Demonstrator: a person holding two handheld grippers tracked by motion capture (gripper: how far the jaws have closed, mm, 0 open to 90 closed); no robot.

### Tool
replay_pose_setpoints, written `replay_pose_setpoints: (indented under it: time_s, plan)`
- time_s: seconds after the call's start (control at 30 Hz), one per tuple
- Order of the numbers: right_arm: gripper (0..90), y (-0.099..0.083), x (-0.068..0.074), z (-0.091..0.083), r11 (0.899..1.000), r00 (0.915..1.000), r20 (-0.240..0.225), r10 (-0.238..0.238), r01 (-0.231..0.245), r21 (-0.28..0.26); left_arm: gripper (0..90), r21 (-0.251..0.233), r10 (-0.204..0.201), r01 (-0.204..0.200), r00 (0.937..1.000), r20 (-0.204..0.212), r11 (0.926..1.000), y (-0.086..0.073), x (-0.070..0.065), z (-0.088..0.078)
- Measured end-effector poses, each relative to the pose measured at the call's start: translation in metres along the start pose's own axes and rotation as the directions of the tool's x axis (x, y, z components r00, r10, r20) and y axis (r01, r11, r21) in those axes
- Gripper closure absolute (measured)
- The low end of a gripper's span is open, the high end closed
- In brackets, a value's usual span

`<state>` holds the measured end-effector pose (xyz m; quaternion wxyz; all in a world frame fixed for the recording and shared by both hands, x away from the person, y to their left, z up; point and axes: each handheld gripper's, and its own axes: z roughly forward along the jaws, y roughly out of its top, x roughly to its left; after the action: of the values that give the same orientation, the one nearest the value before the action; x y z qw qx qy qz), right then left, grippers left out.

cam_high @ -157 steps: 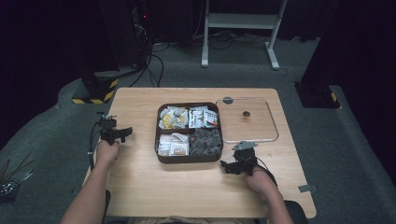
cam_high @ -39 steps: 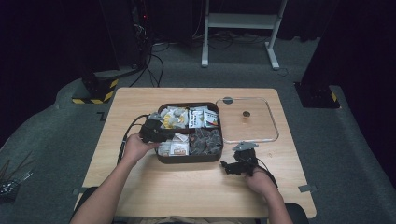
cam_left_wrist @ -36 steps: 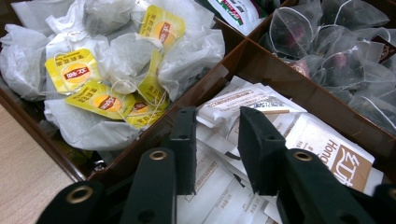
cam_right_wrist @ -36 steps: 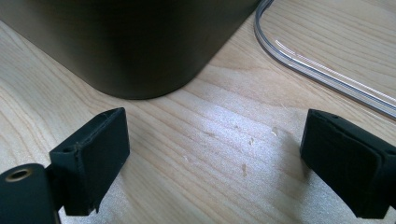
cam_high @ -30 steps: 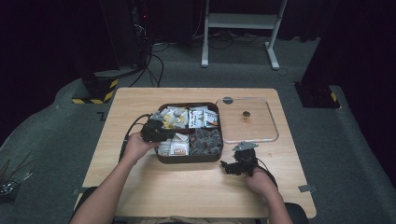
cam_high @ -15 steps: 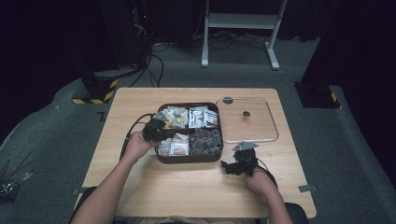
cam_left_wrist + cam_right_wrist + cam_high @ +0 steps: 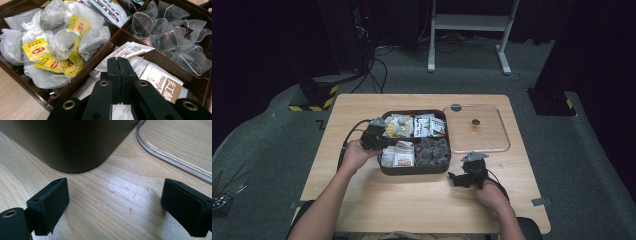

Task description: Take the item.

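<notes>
The left claw [image 7: 117, 62] has its jaws pressed together, while the right claw [image 7: 113, 206] gapes wide.

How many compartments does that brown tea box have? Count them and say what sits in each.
4. In the brown tea box: yellow-tagged tea bags far-left, printed sachets far-right, white paper packets near-left, mesh pyramid bags near-right.

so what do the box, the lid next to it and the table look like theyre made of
The box looks like dark brown plastic or lacquered wood, smooth with a dull sheen; hard to tell which. The lid seems clear plastic or glass: the table shows through it and its rim glints. The table looks like pale wood or wood-look laminate, with visible grain.
</notes>
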<state>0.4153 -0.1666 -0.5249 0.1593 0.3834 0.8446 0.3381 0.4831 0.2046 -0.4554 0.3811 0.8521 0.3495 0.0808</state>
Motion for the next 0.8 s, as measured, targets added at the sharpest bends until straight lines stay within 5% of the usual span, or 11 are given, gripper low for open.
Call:
replay_pose_setpoints:
  time_s: [0.8]
  plan:
    - [8.0, 0.000, 0.000, 0.000, 1.000, 1.0000, -0.001, 0.002, -0.002, 0.001, 89.0, -0.049, -0.062, 0.062, 0.9981, 0.004, 0.9969, -0.004, 0.012, -0.027]
